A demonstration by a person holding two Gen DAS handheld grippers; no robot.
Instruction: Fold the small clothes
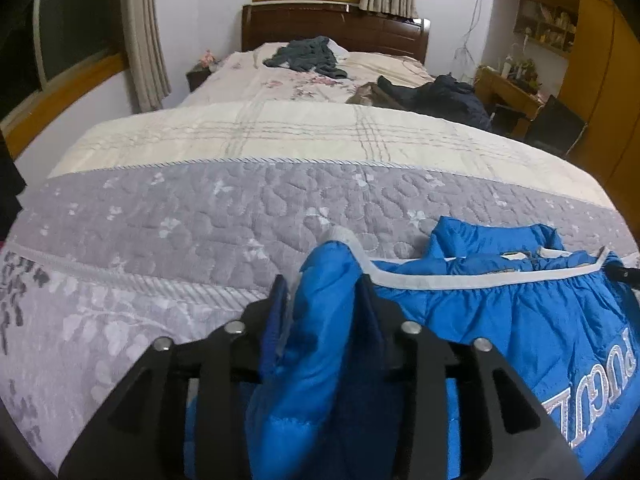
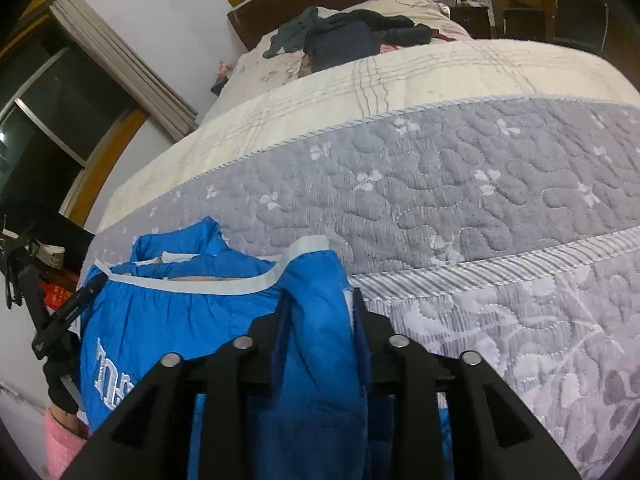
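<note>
left gripper (image 1: 324,292): pinching one end of the blue jacket (image 1: 520,320) | right gripper (image 2: 318,304): pinching the other end | blue jacket: held up between both, its collar end resting on the grey quilt (image 1: 180,240) | far end of bed: dark clothes (image 1: 308,56) in a heap

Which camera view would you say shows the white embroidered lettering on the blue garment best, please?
The left wrist view: the embroidered lettering runs nearly whole, unobstructed, across the blue garment. In the right wrist view the right claw hides part of it.
</note>
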